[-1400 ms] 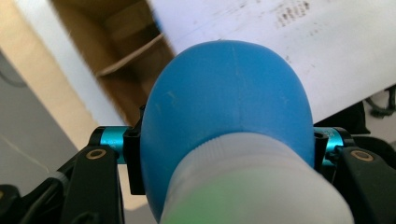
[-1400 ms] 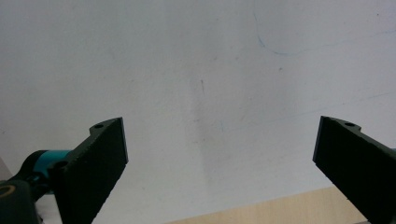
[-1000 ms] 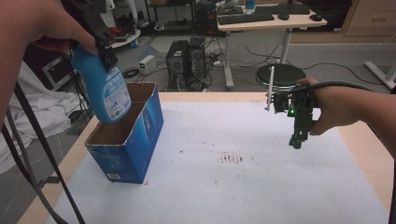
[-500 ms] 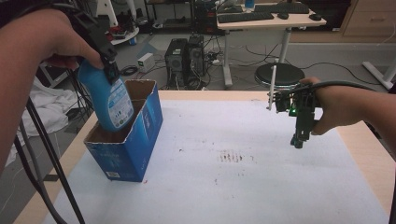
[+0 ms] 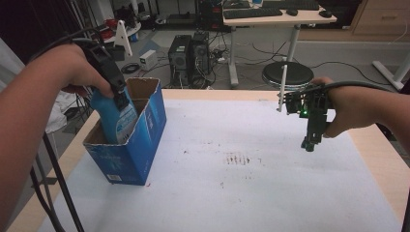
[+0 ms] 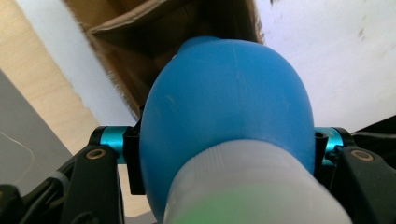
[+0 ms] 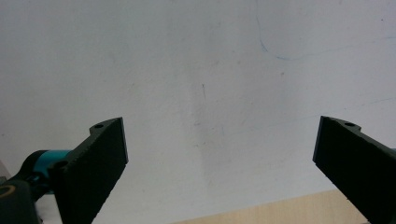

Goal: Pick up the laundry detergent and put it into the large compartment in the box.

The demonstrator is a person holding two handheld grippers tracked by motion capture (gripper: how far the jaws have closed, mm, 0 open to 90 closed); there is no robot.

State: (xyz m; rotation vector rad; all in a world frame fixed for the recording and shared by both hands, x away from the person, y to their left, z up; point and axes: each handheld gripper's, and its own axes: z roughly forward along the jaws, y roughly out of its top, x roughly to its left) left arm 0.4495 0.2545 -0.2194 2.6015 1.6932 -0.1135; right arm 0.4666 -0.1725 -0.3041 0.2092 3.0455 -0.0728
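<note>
Blue plastic fills the space between the left gripper's black jaws: a rounded blue plastic bottle with a pale ribbed cap is clamped at its shoulders, jaws pressed to either side. In the high view this bottle stands tilted, its lower part down inside the open-topped blue cardboard box, whose brown inner walls and torn flaps show around it. The left hand holds the gripper above the box's near-left corner, and the black cable trails down past the worktop edge.

The box rests on the left side of the white sheet covering the light wooden worktop, with faint dark smudges near the sheet's middle.

Well apart on the right, the right hand holds the right gripper above the sheet, pointing down, a green light glowing on its body. In the right gripper view its jaws stand wide apart with nothing between them, bare white sheet beyond and a strip of wood at the bottom.
</note>
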